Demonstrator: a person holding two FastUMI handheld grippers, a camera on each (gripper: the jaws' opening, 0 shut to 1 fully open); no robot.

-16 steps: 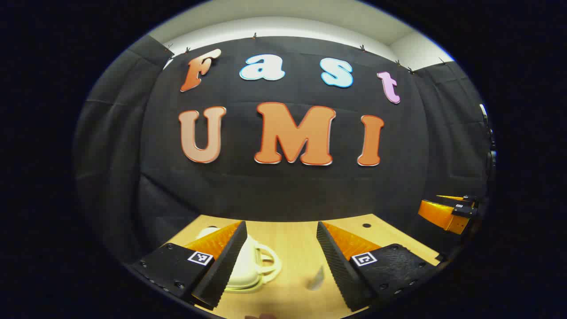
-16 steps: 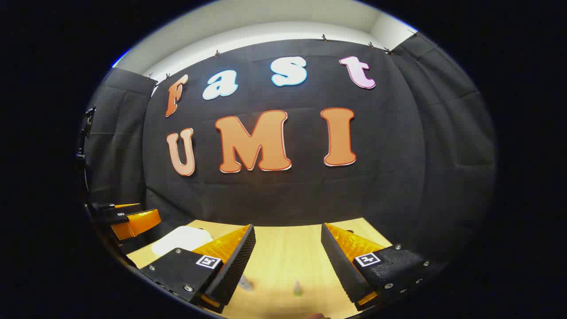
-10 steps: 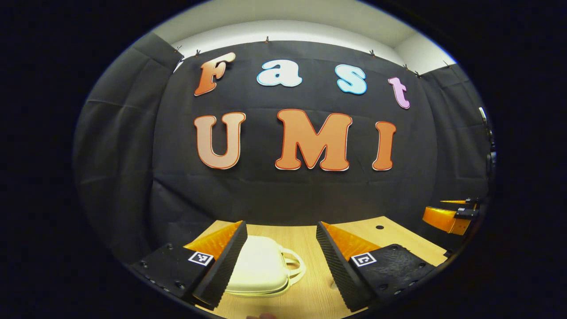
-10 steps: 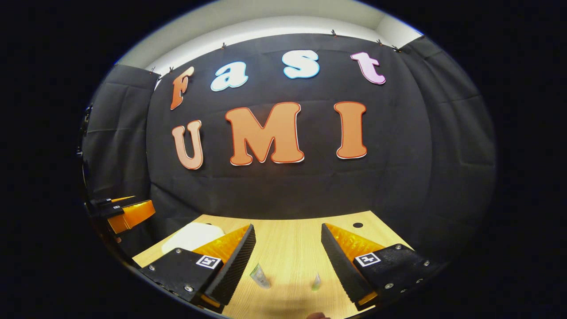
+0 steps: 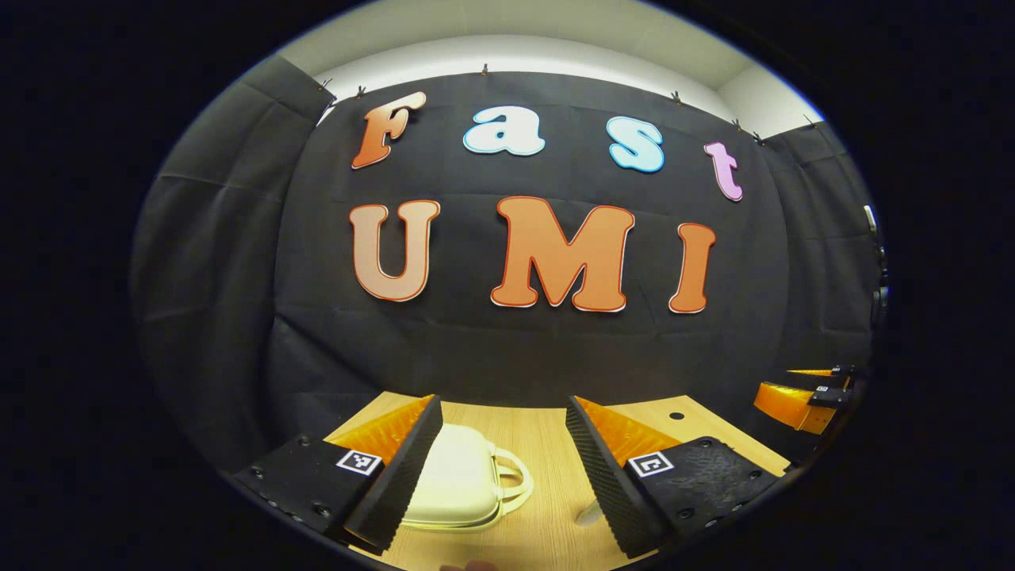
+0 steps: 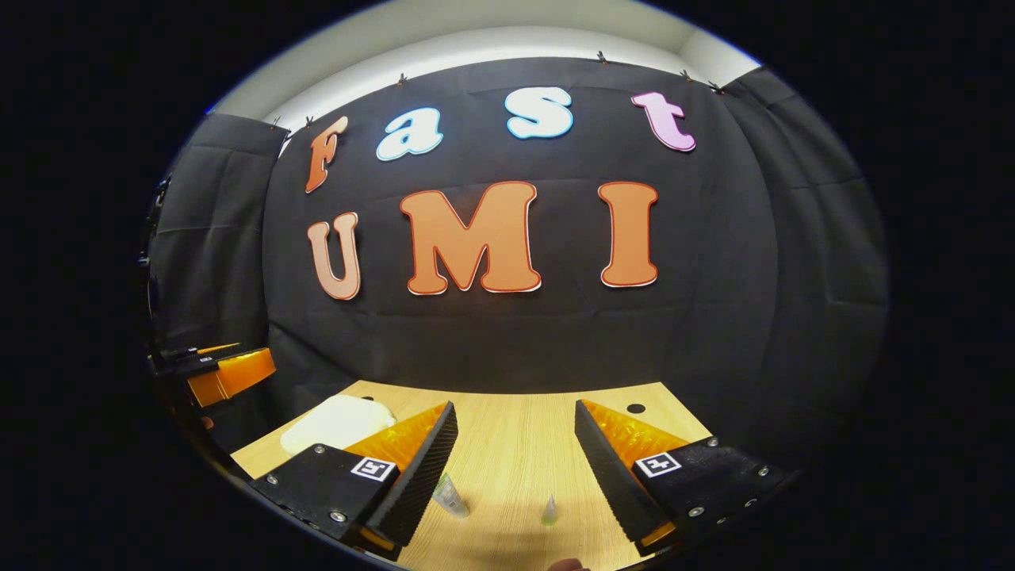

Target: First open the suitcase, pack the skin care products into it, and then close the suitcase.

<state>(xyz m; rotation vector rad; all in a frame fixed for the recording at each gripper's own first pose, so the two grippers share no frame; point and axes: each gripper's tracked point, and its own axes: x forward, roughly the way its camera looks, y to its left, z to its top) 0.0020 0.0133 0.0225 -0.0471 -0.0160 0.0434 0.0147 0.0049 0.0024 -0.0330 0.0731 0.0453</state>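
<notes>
Left gripper view: your left gripper (image 5: 501,468) is spread wide, grasping nothing; the cream suitcase (image 5: 460,485), lid closed, lies on the table (image 5: 547,444) between its fingers.

Right gripper view: your right gripper (image 6: 515,468) gapes empty; two small skin care products (image 6: 450,497) stand near, suitcase (image 6: 337,422) far left.

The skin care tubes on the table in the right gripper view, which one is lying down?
The clear tube beside the right tongs' left-hand finger lies tilted on the table; the small greenish tube stands upright.
</notes>
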